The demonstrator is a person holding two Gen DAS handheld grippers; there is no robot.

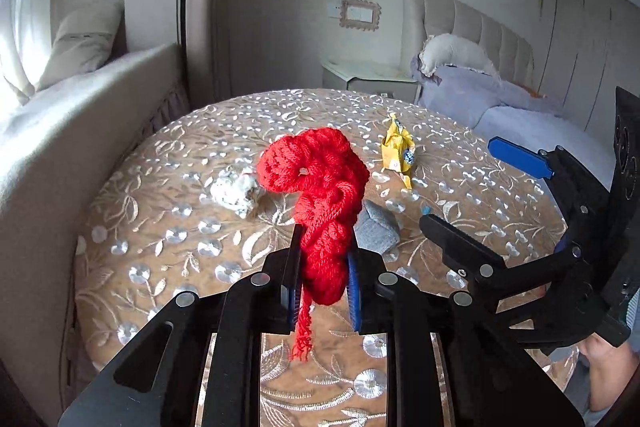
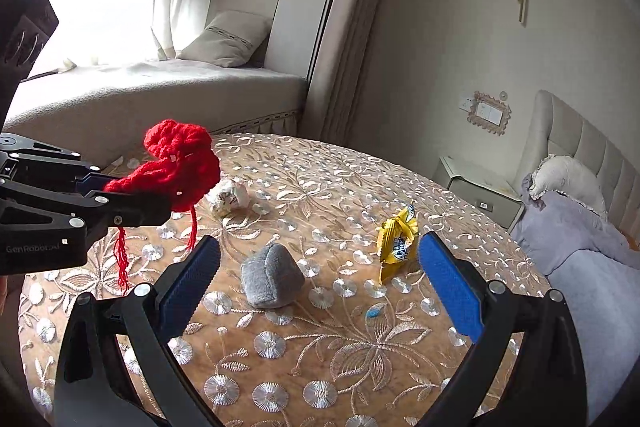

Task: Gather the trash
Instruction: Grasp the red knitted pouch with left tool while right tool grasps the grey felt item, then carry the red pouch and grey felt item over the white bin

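Observation:
My left gripper (image 1: 324, 239) is shut on a red knitted yarn piece (image 1: 320, 187) and holds it above the round table (image 1: 160, 163); a frayed tail hangs below the jaws. From the right wrist view the same yarn piece (image 2: 180, 167) sticks out of the left gripper (image 2: 132, 193) at the left. My right gripper (image 2: 318, 247) stands open above the table, with a grey felt lump (image 2: 272, 281) and a yellow snack wrapper (image 2: 396, 243) lying between and beyond its blue pads (image 2: 448, 287). A crumpled white paper ball (image 2: 228, 197) rests farther back.
The table wears a tan embroidered cloth (image 2: 320, 347). A small blue scrap (image 2: 374, 313) lies near the wrapper. A cushioned window seat (image 2: 160, 91) runs behind the table, a nightstand (image 2: 476, 187) and a bed (image 2: 580, 247) stand to the right. A person's hand (image 1: 608, 367) shows at the lower right.

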